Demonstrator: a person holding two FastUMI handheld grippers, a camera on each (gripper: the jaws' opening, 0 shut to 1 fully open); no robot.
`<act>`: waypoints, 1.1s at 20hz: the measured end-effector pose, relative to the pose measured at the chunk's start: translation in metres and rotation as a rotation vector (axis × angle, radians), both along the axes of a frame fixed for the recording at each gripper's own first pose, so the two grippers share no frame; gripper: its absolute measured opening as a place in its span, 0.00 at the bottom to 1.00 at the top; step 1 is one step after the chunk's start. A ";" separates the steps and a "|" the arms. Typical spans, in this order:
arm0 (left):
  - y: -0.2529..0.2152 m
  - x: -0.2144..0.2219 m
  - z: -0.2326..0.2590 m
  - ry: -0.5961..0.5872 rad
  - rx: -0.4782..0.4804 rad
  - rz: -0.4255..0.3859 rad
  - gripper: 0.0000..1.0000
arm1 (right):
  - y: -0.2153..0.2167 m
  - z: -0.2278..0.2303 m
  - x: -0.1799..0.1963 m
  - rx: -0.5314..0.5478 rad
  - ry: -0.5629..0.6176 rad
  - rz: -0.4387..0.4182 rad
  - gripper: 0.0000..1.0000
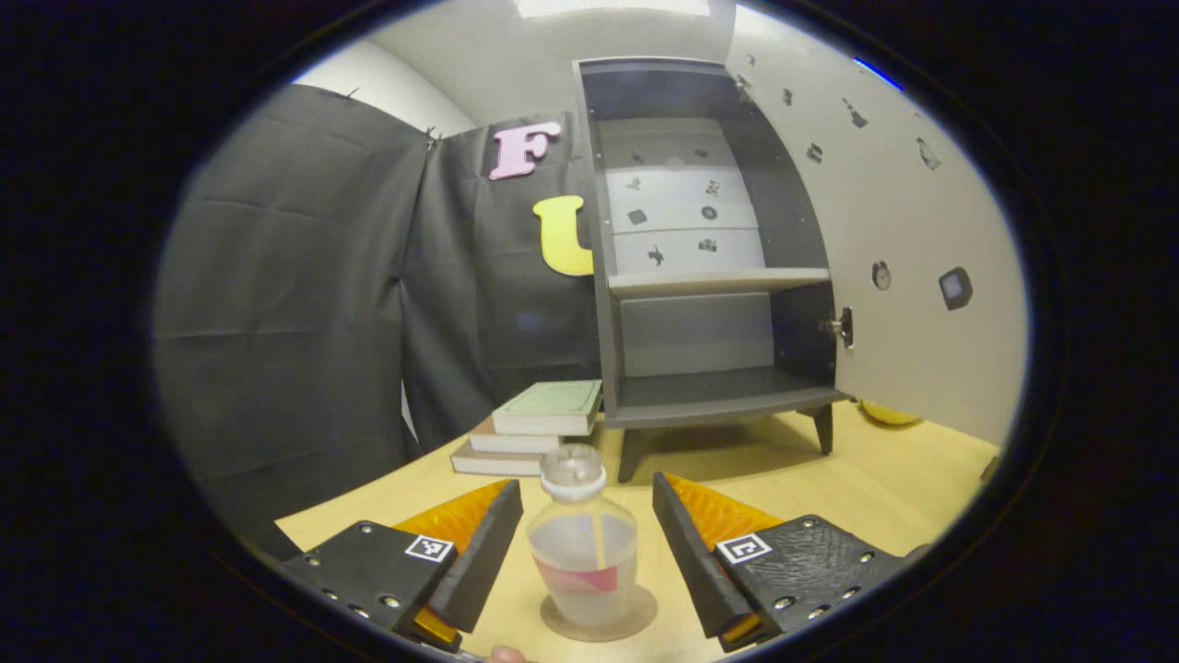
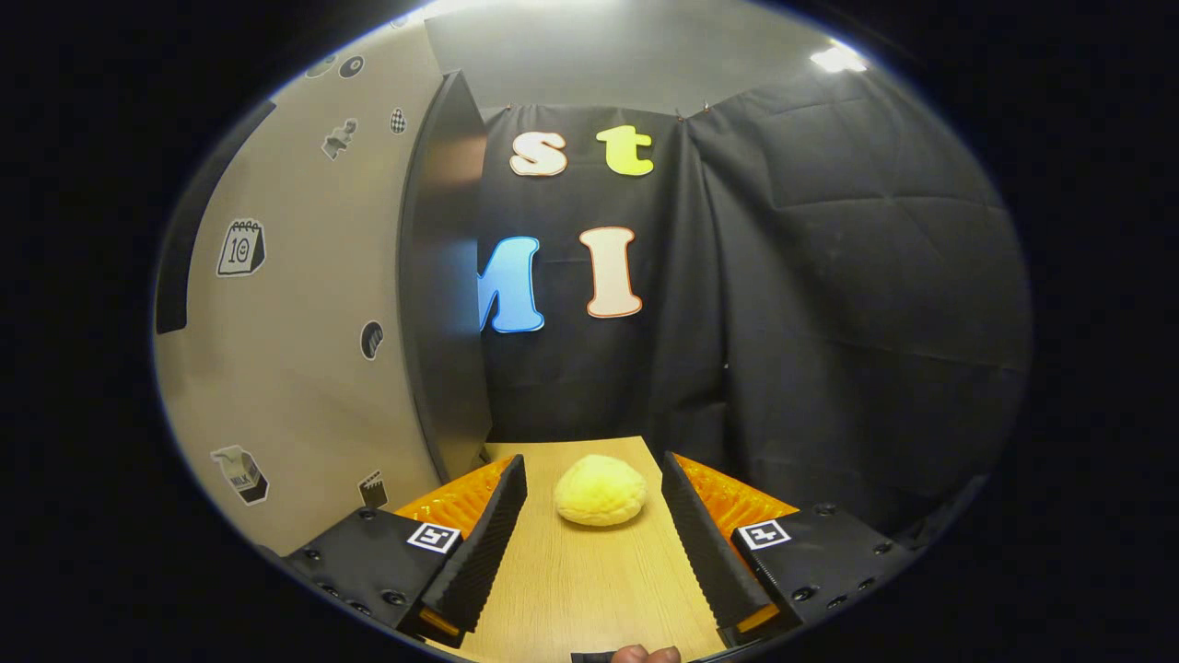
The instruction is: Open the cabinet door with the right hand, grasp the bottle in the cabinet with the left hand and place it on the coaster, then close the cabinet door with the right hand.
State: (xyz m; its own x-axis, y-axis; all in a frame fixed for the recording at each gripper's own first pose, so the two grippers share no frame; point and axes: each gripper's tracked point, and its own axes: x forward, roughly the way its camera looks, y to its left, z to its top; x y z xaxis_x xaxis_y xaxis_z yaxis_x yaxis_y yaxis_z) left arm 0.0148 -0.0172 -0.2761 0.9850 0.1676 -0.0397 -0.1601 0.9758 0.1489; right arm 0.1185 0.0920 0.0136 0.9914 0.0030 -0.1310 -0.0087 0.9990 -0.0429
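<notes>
A: The wooden table (image 1: 884, 488) carries the cabinet (image 1: 709, 249) well beyond the left gripper (image 1: 588, 543), its shelves bare and its door (image 1: 912, 258) swung wide.

B: And the bottle (image 1: 582, 543)?

A: Upright on the coaster (image 1: 636, 619), between the left fingers, which stand apart, not touching it.

B: The right gripper (image 2: 594, 543)?

A: Spread too, the door (image 2: 304, 322) just to its left, a yellow lump (image 2: 601, 491) ahead. I judge only closing remains.
</notes>
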 end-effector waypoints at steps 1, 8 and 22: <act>-0.001 0.000 0.014 -0.006 -0.004 -0.001 0.84 | 0.001 0.000 0.000 0.009 -0.003 0.002 0.94; -0.030 -0.010 0.115 0.026 -0.034 0.002 0.88 | 0.011 0.009 -0.003 0.075 -0.008 0.042 0.94; -0.069 -0.022 0.270 0.072 -0.134 -0.119 0.85 | 0.010 0.029 -0.005 0.021 -0.067 0.013 0.94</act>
State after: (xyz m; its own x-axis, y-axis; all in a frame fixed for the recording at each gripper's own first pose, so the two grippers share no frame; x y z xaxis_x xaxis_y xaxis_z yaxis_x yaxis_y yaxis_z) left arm -0.0071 -0.0861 -0.0060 0.9915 0.0386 -0.1246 -0.0359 0.9991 0.0234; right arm 0.1132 0.1022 0.0429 0.9978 0.0181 -0.0638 -0.0197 0.9995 -0.0233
